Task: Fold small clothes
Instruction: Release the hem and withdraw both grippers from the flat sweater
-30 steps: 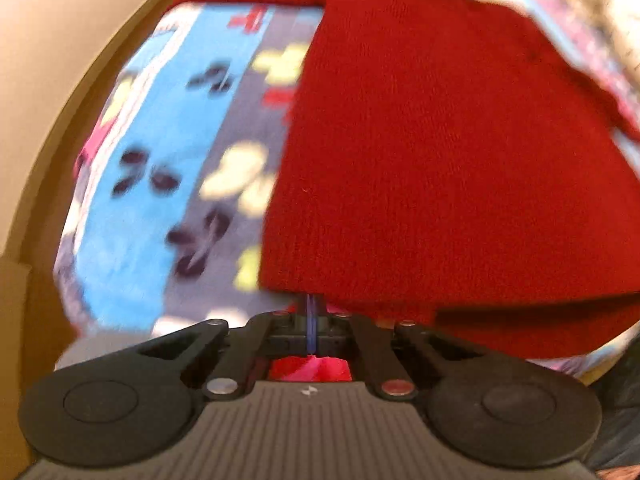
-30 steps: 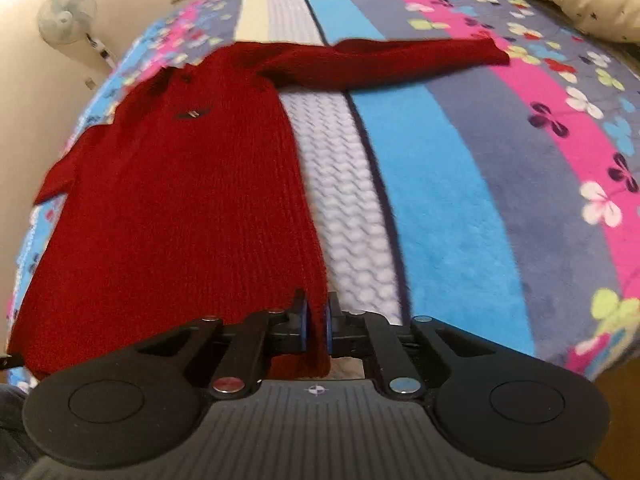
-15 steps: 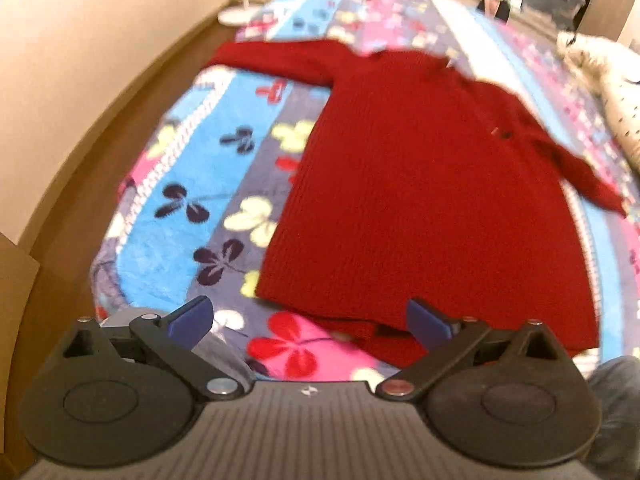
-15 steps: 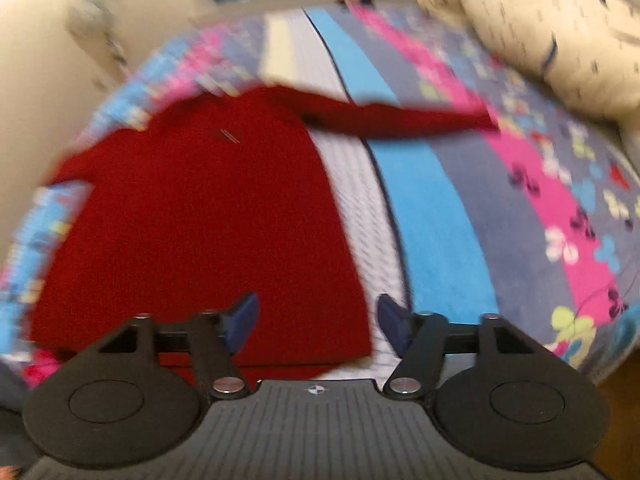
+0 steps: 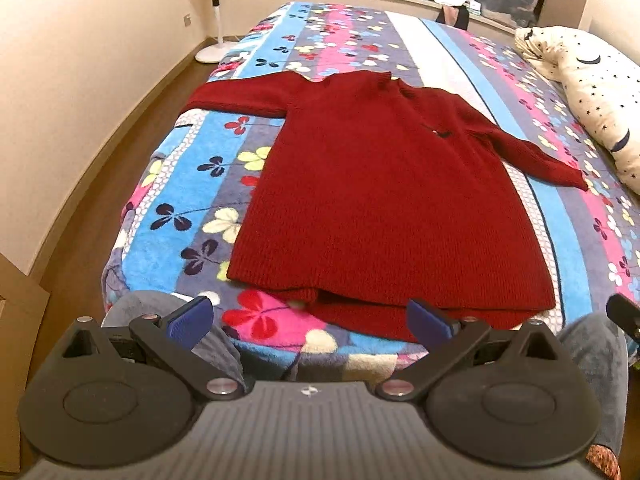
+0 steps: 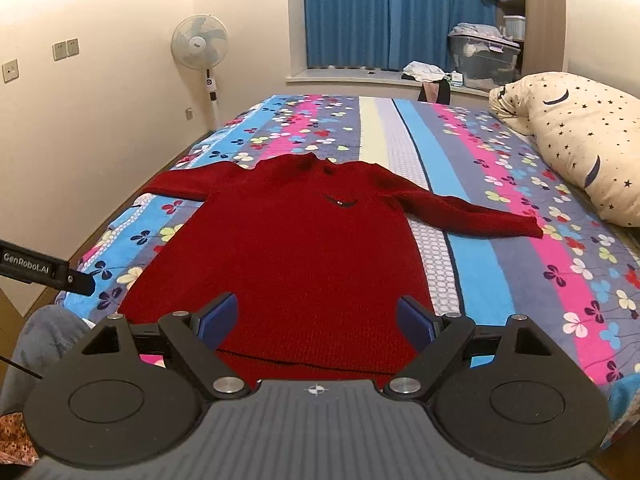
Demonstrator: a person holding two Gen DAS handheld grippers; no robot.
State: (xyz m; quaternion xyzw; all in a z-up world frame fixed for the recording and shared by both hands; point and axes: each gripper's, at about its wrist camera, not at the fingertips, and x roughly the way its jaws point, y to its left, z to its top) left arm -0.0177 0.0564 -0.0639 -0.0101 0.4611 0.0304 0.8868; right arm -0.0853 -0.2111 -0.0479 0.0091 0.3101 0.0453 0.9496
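Observation:
A red knit sweater lies flat, front up, on the bed, both sleeves spread out to the sides; it also shows in the right wrist view. Its hem is nearest me, slightly folded under at the left. My left gripper is open and empty, held back above the near bed edge just short of the hem. My right gripper is open and empty, hovering over the hem's middle. The tip of the left gripper shows in the right wrist view.
The bed has a striped floral blanket. A star-patterned pillow lies at the right. A standing fan is by the left wall. A window sill with a storage bin is at the back. My knees are at the bed's near edge.
Both grippers were shut on the sweater's hem a second ago; they have let go, opened, and pulled back and up. The sweater now lies flat on the bed.

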